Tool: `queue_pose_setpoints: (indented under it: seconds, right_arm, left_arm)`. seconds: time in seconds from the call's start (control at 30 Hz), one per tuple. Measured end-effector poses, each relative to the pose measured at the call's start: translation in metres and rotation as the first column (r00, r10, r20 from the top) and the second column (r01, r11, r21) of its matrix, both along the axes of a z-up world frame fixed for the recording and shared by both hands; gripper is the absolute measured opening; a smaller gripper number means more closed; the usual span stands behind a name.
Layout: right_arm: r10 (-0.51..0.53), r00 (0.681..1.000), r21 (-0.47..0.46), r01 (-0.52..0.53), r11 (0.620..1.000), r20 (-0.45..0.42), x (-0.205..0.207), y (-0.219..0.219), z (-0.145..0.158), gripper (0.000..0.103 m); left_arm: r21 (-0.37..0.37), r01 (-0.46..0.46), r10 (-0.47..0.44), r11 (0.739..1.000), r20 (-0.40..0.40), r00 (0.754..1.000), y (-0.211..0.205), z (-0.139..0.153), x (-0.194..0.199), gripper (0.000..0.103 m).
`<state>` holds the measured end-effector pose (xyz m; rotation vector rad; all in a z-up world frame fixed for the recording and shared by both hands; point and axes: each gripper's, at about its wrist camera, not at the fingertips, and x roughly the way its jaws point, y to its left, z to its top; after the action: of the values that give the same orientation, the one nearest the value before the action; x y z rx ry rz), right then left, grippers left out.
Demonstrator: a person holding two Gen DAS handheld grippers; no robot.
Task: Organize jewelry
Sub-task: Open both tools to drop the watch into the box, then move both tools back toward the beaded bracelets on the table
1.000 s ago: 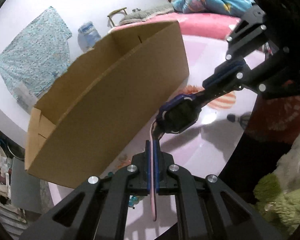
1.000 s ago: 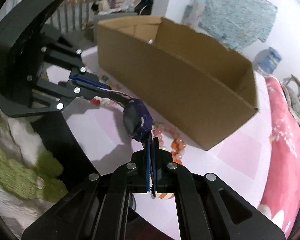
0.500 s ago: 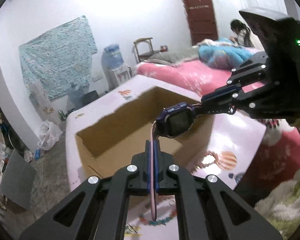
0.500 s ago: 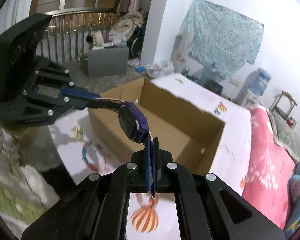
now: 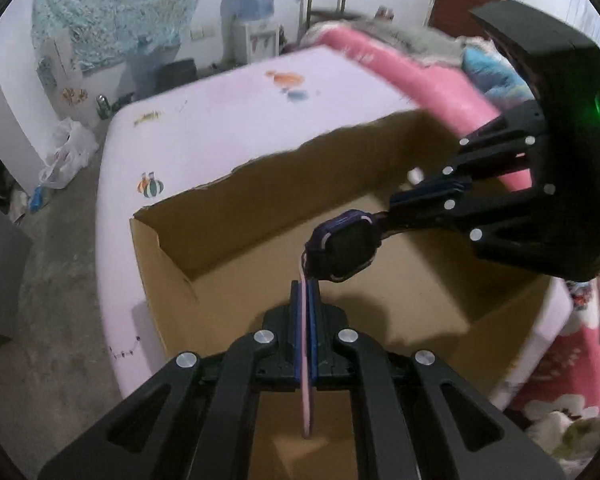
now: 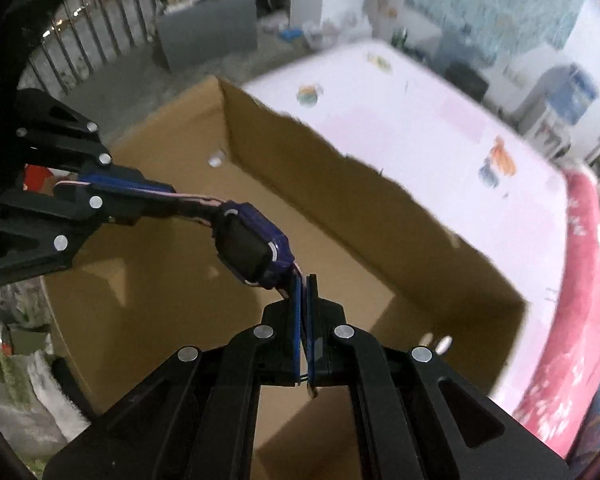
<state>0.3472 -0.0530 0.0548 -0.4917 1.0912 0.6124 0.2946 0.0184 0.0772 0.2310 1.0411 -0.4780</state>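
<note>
Both claws hold one watch (image 5: 346,246) by its pink strap, strung between them above the open cardboard box (image 5: 172,248). Left claw (image 5: 306,304) is clamped tight on one strap end, which runs back through the jaws. Right claw (image 6: 304,300) is pinched closed on the other strap end, right beside the watch's purple case. Dark screen faces up. The watch hangs over the box interior, clear of the floor of the box. Box sits on the pale pink surface (image 5: 220,120), along its near edge. A small pale item (image 6: 216,159) lies inside near the far wall; blurred, unidentifiable.
</note>
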Motion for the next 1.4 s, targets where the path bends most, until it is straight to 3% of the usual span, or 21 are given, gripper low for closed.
queue_pose_setpoints:
  seconds: [0.17,0.3,0.4,0.6,0.67,0.8,0.93,1.1,1.27,1.4]
  right_arm:
    - [-0.018,1.0,-0.073,0.017,0.997,-0.018,0.026,0.005,-0.032,0.003]
    - [-0.075,0.997,-0.024,0.075,0.997,-0.007,0.033,-0.006,-0.028,0.006]
    - [-0.117,0.993,0.053,0.116,0.992,0.014,0.026,-0.029,-0.002,0.011]
    - [-0.183,0.975,0.196,0.157,0.968,0.125,-0.042,-0.078,0.053,0.044]
    - [-0.212,0.963,0.239,0.168,0.956,0.168,-0.07,-0.091,0.07,0.063]
    - [-0.279,0.932,0.31,0.201,0.929,0.232,-0.129,-0.115,0.091,0.08]
    - [-0.39,0.886,0.329,0.301,0.895,0.251,-0.184,-0.137,0.07,0.088]
    - [-0.512,0.834,0.267,0.456,0.849,0.205,-0.231,-0.125,0.009,0.089]
    - [-0.586,0.801,0.238,0.549,0.801,0.126,-0.249,-0.117,-0.036,0.089]
    - [-0.604,0.782,0.176,0.58,0.795,0.154,-0.251,-0.111,-0.06,0.089]
  left_arm:
    - [0.066,-0.014,0.018,0.998,-0.052,0.998,-0.005,-0.02,0.025,0.005]
    - [0.044,-0.038,0.038,0.998,-0.011,0.999,0.0,-0.013,0.022,0.026]
    - [0.033,-0.055,0.053,0.998,0.05,0.997,0.004,0.001,0.009,0.044]
    - [0.004,-0.111,0.108,0.994,0.201,0.974,0.028,0.046,-0.028,0.075]
    - [-0.029,-0.12,0.124,0.992,0.239,0.963,0.041,0.06,-0.052,0.081]
    - [-0.078,-0.134,0.151,0.988,0.274,0.95,0.06,0.068,-0.103,0.094]
    - [-0.123,-0.195,0.22,0.973,0.244,0.944,0.073,0.048,-0.149,0.097]
    - [-0.141,-0.3,0.316,0.943,0.113,0.942,0.073,-0.014,-0.188,0.097]
    - [-0.123,-0.362,0.366,0.924,0.01,0.931,0.067,-0.065,-0.207,0.097]
    - [-0.091,-0.368,0.369,0.925,-0.015,0.929,0.061,-0.089,-0.212,0.097]
